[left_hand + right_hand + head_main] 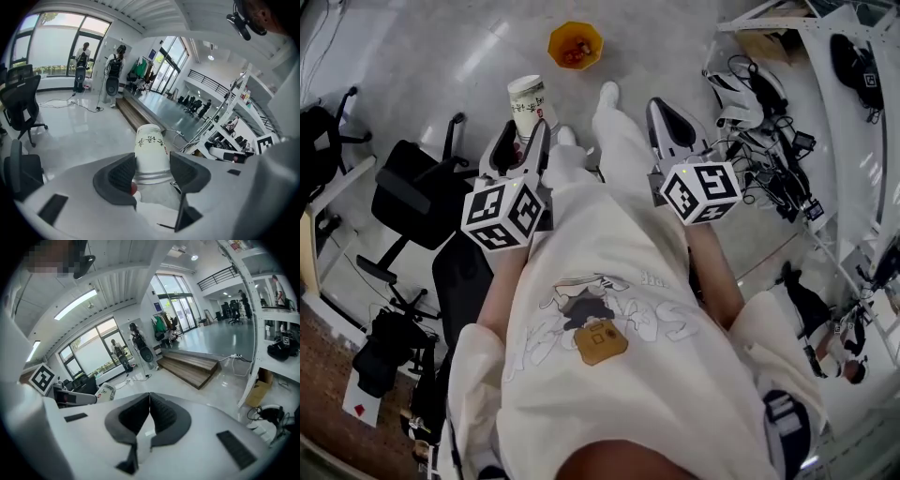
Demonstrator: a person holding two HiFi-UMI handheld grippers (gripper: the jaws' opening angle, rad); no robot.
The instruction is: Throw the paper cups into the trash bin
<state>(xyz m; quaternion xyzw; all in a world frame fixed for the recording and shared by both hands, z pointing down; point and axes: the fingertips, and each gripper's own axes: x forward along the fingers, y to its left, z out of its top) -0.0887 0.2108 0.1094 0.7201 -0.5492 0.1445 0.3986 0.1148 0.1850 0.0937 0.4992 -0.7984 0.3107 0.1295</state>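
Clearly my left gripper [151, 174] grips the paper cup [151, 147] near its wider end, light and crushable I'd judge, while my right gripper [149, 409] is closed, empty.

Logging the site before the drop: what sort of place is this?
Probably an open office or lab hall: swivel office chairs, metal racks with tangled cables, tall glass windows, and a mezzanine railing above a glossy floor.

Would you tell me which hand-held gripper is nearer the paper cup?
Left. The left hand-held gripper is shut on the cup; the right hand-held gripper, shut and empty, sits to the cup's right.
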